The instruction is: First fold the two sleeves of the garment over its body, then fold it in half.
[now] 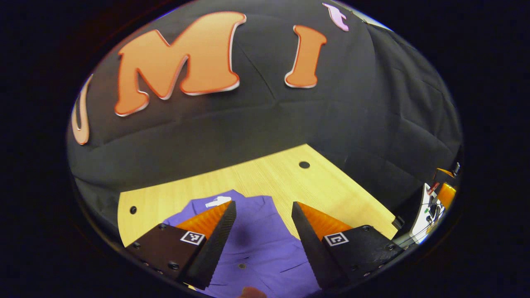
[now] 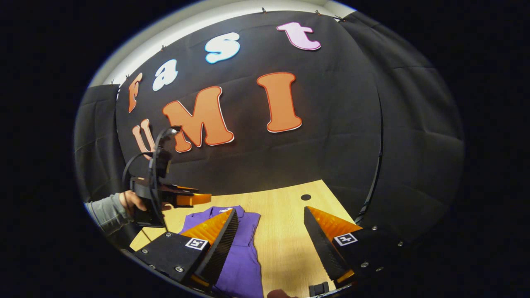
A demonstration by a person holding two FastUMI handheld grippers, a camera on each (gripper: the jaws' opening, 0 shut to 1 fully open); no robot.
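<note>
While the left gripper view looks straight down onto the purple garment (image 1: 256,244), w/ its collar and white neck tag toward the booth wall, the right gripper view takes it from the side: garment (image 2: 242,248) lies flat as a narrow strip on the wooden table (image 2: 285,231). Left gripper (image 1: 263,207) hangs over the garment, fingers wide apart, nothing btwn them. Right gripper (image 2: 271,213) also spread apart, empty, over bare wood just beside the garment's edge. Right gripper view also catches the left gripper (image 2: 194,199) from outside, above the garment's collar end, held by a hand (image 2: 131,201) in a grey sleeve. Bare table runs beyond the collar to the wall, w/ a round hole (image 1: 304,164) there. Left gripper view shows some white equipment (image 1: 428,211) off the table's far corner.
</note>
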